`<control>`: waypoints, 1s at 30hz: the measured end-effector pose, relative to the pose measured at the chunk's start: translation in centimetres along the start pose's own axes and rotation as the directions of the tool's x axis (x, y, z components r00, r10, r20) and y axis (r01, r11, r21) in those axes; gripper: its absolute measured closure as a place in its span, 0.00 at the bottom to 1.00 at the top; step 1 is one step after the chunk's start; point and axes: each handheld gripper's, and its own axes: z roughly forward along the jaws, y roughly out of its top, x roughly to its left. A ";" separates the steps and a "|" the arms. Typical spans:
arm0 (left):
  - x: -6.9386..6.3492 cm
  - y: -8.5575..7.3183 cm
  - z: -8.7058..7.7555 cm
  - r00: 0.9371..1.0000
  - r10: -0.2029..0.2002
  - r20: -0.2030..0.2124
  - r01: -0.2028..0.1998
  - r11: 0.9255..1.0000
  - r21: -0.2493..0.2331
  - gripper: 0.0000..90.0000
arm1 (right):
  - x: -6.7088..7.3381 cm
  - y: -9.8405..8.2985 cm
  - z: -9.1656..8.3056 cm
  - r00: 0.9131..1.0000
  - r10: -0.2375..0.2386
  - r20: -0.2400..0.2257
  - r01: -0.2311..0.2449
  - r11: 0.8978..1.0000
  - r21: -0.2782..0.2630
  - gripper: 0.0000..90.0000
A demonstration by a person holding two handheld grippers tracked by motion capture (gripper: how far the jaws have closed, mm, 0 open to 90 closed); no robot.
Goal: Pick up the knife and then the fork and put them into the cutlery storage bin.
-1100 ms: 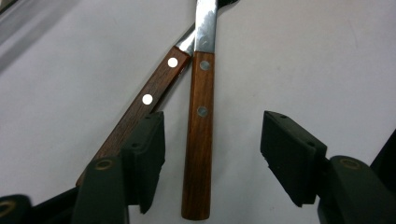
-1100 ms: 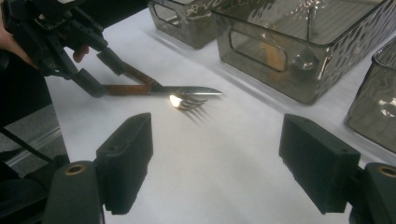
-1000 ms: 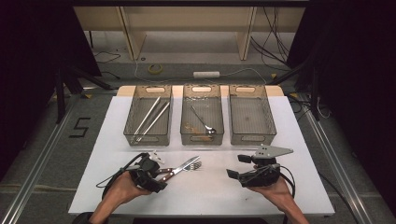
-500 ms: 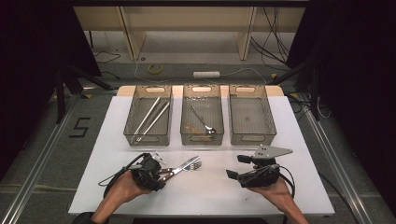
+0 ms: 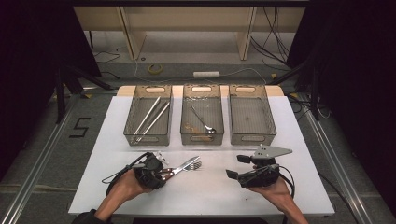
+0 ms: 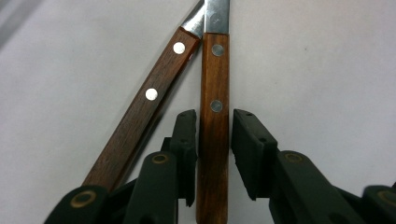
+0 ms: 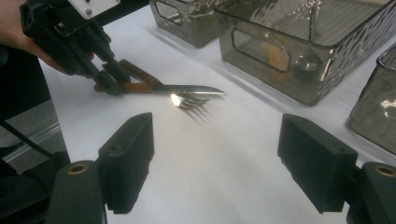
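On the white table (image 5: 299, 121), just in front of the middle mesh bin (image 5: 202, 135), lie two wooden-handled, riveted utensils. The left gripper (image 6: 215, 135) has been closing around the straight handle (image 6: 214, 93) (a slim gap shows on one side). The right gripper (image 7: 215, 154) rests spread, holding nothing.

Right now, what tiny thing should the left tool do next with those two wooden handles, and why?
Probably finish closing. The left tool has just been closing around the straighter wooden handle; one pad seems to touch it, the other is still apart. The slanted handle lies outside the jaws, so only one piece should lift.
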 end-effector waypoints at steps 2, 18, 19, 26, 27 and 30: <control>0.0 0.0 0.0 1.000 0.013 -0.007 -0.013 1.000 0.001 0.81 | 0.0 0.0 0.0 1.000 -0.001 0.001 0.001 1.000 -0.001 0.31; -0.1 0.0 -0.5 0.999 0.037 0.037 -0.035 0.998 -0.047 0.83 | 0.2 0.1 0.0 1.000 -0.008 -0.009 0.008 1.000 -0.005 0.32; -0.1 0.0 -0.6 0.998 0.039 0.041 -0.037 0.998 -0.052 0.83 | 0.2 0.1 0.0 1.000 -0.008 -0.009 0.008 1.000 -0.007 0.32; -1.1 0.8 -1.0 0.995 0.062 0.082 -0.056 0.996 -0.071 0.83 | 1.5 0.7 0.2 0.997 -0.067 -0.030 0.066 0.998 -0.005 0.32; -1.3 1.0 -1.1 0.993 0.078 0.091 -0.072 0.995 -0.062 0.83 | 1.8 0.8 0.3 0.996 -0.080 -0.038 0.080 0.997 -0.004 0.32; -1.9 1.5 -1.3 0.990 0.100 0.098 -0.094 0.993 -0.065 0.83 | 2.8 1.0 0.8 0.989 -0.138 -0.053 0.139 0.990 0.017 0.32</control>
